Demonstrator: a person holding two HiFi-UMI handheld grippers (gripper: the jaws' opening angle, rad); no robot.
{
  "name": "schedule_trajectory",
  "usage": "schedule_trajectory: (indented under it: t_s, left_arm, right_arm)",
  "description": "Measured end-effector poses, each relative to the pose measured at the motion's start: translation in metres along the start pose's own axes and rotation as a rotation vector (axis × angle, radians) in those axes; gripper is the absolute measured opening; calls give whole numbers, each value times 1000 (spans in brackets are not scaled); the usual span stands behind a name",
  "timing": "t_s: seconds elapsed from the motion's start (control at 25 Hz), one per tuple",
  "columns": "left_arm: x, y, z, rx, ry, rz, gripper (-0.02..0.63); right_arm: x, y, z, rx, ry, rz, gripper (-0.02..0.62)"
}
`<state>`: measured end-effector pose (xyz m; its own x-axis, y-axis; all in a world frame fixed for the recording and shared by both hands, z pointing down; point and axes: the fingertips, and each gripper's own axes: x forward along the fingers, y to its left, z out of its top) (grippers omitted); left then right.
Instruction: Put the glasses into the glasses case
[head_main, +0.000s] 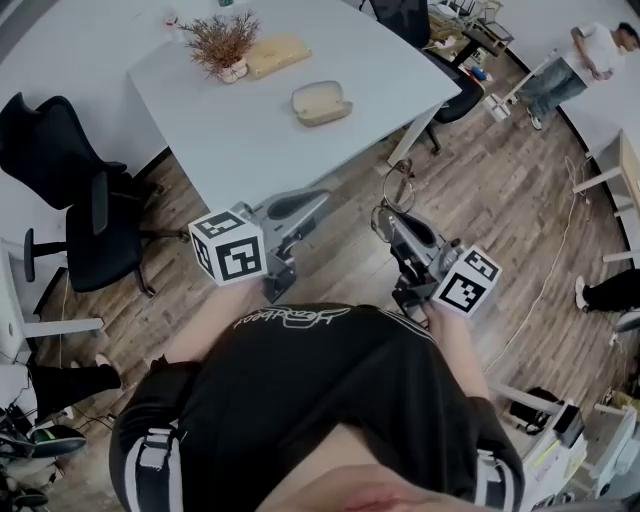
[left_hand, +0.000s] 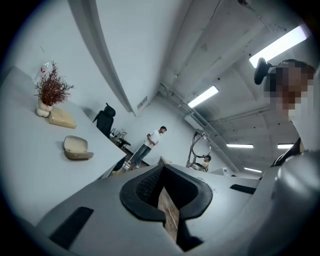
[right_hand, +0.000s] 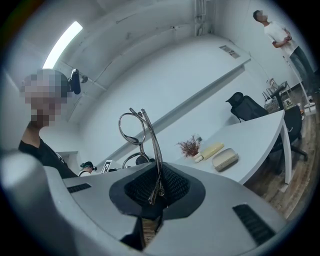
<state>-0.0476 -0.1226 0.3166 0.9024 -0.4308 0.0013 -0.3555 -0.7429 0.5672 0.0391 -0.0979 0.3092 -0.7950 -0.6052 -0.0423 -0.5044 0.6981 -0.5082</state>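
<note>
Glasses (right_hand: 139, 131) pinched in my closed right gripper (right_hand: 156, 194), in the air short of the tabletop (head_main: 250, 140) | left gripper (left_hand: 166, 195) closed, empty | case (head_main: 321, 102) on tabletop, looks shut | opening and insertion remain

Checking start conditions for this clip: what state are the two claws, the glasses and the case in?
left claw: shut, nothing between its jaws.
right claw: shut on the glasses, held off the table.
glasses: clamped, sticking up out of the right claw, not yet in the case.
glasses case: looks shut, lying on the table.
</note>
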Motion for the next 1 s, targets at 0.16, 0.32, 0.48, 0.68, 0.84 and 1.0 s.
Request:
schedule_trajectory:
  t_s: [0.16, 0.32, 0.48, 0.68, 0.84, 1.0]
  left_arm:
    - [3, 6, 2, 2, -2, 27, 6]
    - [10, 14, 3, 3, 3, 56, 6]
    - [21, 25, 11, 12, -4, 93, 6]
    - [39, 59, 25, -4, -24, 163, 6]
    - [55, 93, 37, -39, -51, 222, 6]
    - [72, 129, 47, -75, -73, 273, 6]
  right_arm:
    - [0, -8, 4, -9, 6, 6, 29]
    - [6, -24, 9, -20, 22, 14, 29]
    - [15, -44, 18, -58, 44, 30, 29]
    - [38, -79, 33, -51, 81, 81, 29]
    - [63, -115, 45, -31, 125, 119, 29]
    - [92, -147, 61, -25, 159, 158, 29]
